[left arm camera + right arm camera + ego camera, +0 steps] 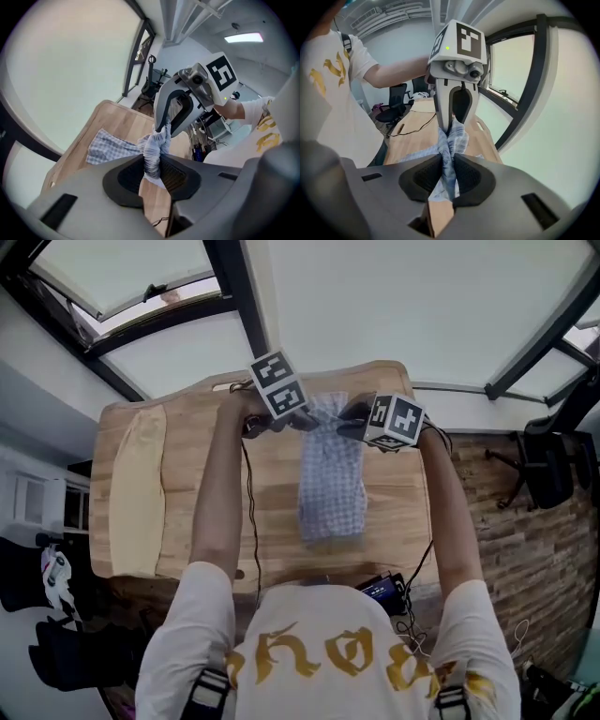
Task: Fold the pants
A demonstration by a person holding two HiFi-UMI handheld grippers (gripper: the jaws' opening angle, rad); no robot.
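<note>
L gripper (153, 171) + R gripper (446, 174) both clamped on bunched end of checked pants (330, 491), table (206, 474) 12 o'clock; rest lies twd 6.

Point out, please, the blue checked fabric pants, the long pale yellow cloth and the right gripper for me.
blue checked fabric pants (330, 493): head view, middle of the flat-lying part.
long pale yellow cloth (137, 488): head view, its middle.
right gripper (448, 174): right gripper view, midway between its fingertips, which clamp the pants.
</note>
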